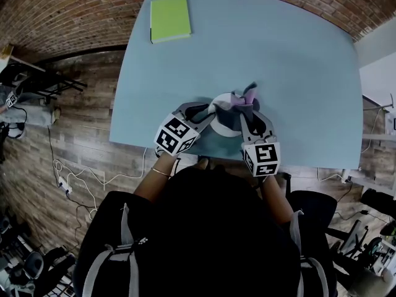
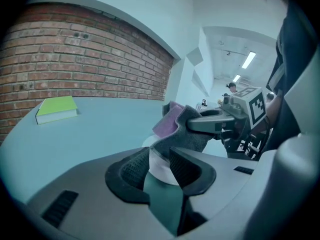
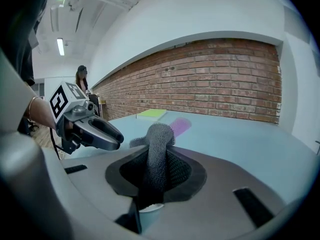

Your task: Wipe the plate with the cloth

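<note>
A white plate (image 1: 221, 99) lies on the blue table (image 1: 297, 73) near its front edge. A grey cloth with a purple side (image 1: 247, 94) is bunched over the plate. My right gripper (image 1: 247, 113) is shut on the cloth (image 3: 159, 136), which stands up between its pads with a bit of plate (image 3: 150, 215) below. My left gripper (image 1: 207, 111) is at the plate's left rim. In the left gripper view its jaws (image 2: 157, 156) stand apart, with the plate's rim (image 2: 161, 171) between them and the pads not pressing on it. Just beyond are the cloth (image 2: 182, 129) and the right gripper (image 2: 197, 126).
A green book (image 1: 169, 17) lies at the table's far left corner, well away from the plate. A brick wall runs behind the table. Cables and chair legs lie on the wooden floor to the left. A person stands far off in the room (image 3: 81, 76).
</note>
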The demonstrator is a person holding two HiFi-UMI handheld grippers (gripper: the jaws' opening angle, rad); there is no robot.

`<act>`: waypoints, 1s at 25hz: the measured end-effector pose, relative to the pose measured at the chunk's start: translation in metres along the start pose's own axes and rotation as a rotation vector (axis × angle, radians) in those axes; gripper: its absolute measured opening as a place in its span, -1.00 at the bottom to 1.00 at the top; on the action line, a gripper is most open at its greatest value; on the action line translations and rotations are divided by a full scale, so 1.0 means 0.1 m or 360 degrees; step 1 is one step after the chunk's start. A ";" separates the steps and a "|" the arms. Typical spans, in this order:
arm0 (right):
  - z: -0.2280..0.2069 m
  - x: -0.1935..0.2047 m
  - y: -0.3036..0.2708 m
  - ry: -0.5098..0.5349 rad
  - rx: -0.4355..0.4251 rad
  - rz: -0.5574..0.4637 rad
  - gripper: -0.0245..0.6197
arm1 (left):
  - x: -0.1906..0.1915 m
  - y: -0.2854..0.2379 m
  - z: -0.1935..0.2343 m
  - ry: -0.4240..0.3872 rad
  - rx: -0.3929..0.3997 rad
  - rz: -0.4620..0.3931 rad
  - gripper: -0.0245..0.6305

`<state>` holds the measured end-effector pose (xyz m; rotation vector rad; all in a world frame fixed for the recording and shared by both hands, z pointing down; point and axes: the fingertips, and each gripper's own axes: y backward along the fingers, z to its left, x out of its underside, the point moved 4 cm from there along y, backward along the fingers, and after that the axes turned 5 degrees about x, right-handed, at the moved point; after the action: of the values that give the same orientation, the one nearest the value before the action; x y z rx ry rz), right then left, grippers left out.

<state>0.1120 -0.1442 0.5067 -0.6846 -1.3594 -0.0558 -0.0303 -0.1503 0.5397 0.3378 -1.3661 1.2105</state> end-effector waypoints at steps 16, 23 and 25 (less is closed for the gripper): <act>0.00 0.15 -0.11 0.0054 0.0019 0.0127 -0.72 | 0.17 -0.12 0.04 0.0107 0.0016 0.0243 -0.48; -0.03 0.25 -0.21 0.0088 0.0032 0.0207 -0.72 | 0.18 -0.19 0.09 0.0155 0.0041 0.0296 -0.43; -0.03 0.28 -0.22 0.0091 0.0029 0.0225 -0.72 | 0.19 -0.20 0.08 0.0158 0.0054 0.0312 -0.43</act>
<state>0.1120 -0.1537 0.5413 -0.7565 -1.2526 0.0499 -0.0235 -0.1567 0.5667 0.1674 -1.3169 1.3948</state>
